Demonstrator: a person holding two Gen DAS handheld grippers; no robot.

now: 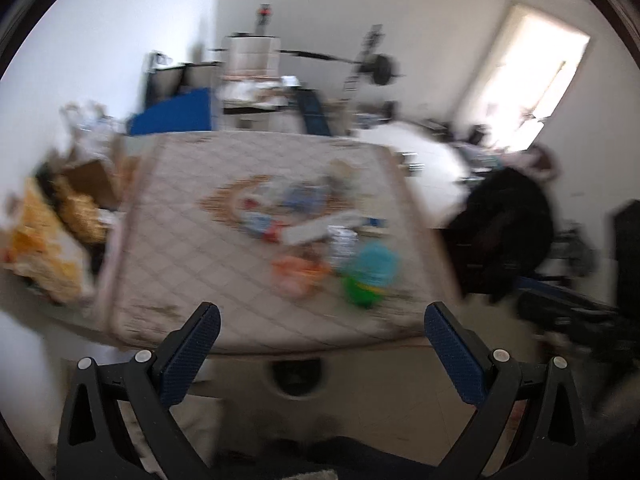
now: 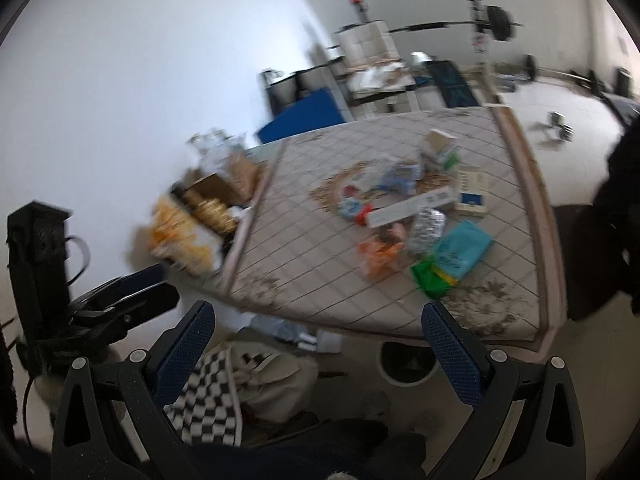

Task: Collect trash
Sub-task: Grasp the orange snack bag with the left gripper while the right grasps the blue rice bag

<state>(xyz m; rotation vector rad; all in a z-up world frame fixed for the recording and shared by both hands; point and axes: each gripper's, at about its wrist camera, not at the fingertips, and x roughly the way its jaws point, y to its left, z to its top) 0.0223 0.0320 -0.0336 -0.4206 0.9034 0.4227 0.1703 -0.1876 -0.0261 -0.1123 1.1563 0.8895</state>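
Mattress (image 2: 304, 264): quilted, floral print.
Barbell (image 2: 496, 24): on a rack by the far wall.
Checkered cloth (image 2: 208, 396): on the floor.
Blue board (image 2: 304, 116): behind the mattress.

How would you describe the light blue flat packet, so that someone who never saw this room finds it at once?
Start at the quilted mattress with the diamond pattern and find the litter heap at its middle. At the heap's near right edge lies the light blue packet, flat, touching a bright green wrapper. It alone is plain turquoise; the crumpled wrapper to its left is orange.

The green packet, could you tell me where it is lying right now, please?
In the right wrist view, the green packet lies on the mattress near its front edge, touching the turquoise bag, right of the orange wrapper.
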